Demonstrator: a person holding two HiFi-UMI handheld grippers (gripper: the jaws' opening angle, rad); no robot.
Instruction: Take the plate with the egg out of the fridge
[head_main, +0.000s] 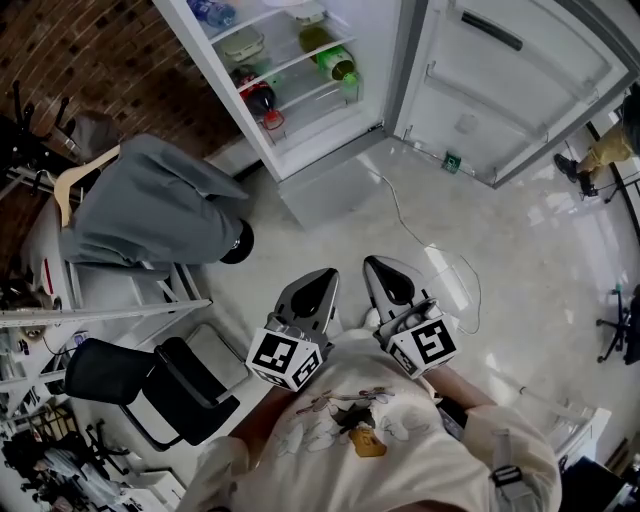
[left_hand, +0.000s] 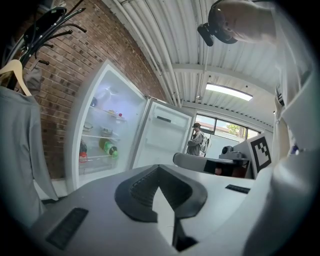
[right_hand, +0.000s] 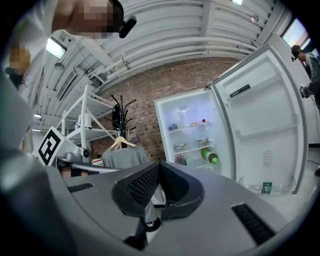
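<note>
The white fridge stands open at the top of the head view, its door swung out to the right. A pale dish sits on a middle shelf; it is too small to tell what it holds. A green bottle lies on the shelf below. My left gripper and right gripper are side by side close to my chest, pointing at the fridge from well short of it. Both are shut and hold nothing. The left gripper faces the fridge; the right gripper faces its shelves.
A grey jacket on a hanger hangs on a rack at the left, with a black chair below it. A white cable trails over the pale floor before the fridge. A person stands past the open door.
</note>
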